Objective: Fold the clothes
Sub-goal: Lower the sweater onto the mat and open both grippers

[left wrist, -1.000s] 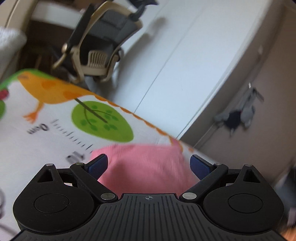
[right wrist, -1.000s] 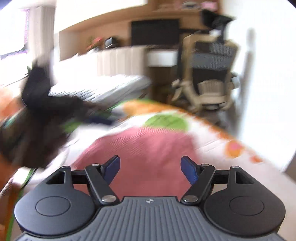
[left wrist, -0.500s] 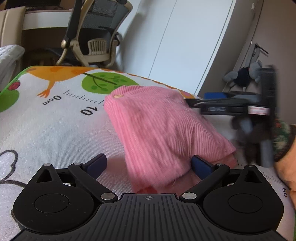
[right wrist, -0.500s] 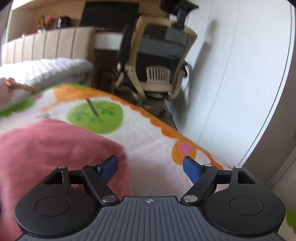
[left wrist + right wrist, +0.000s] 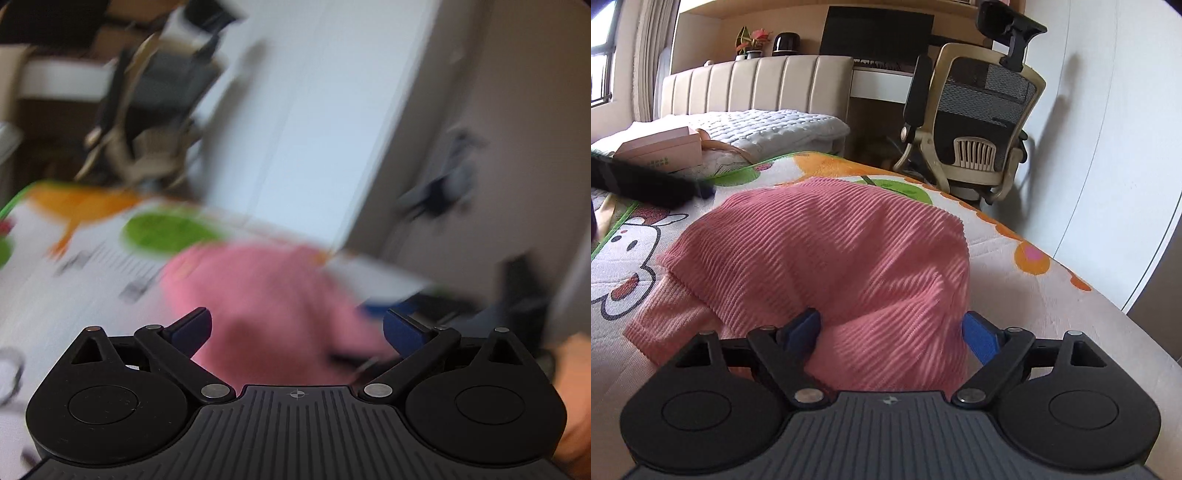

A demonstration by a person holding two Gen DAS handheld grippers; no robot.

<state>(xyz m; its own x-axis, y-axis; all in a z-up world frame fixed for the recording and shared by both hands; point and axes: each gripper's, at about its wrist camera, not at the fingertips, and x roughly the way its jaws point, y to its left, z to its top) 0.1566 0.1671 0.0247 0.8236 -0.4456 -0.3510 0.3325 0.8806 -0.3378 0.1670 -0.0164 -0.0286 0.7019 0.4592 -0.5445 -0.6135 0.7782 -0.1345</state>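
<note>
A pink ribbed garment [image 5: 827,251] lies folded in a thick bundle on the cartoon-printed mat [image 5: 1015,295]. My right gripper [image 5: 892,332] is open, its blue pads on either side of the bundle's near end, the cloth bulging between them. In the blurred left wrist view the same pink garment [image 5: 258,291] lies just ahead of my left gripper [image 5: 297,328], which is open and holds nothing. The right gripper's dark body [image 5: 436,302] shows blurred beyond the garment's right side. The left gripper's dark shape [image 5: 639,181] crosses the left edge of the right wrist view.
A mesh office chair [image 5: 975,122] stands past the mat's far edge beside a white wardrobe [image 5: 1108,129]. A bed with a quilted cover [image 5: 768,125] and a pink box [image 5: 661,147] lies at the back left. An orange sleeve [image 5: 572,387] is at the lower right.
My right gripper swung back onto the pink bundle and now straddles its near end. The left wrist view lifted and tilted, blurring; the garment lies farther ahead of it.
</note>
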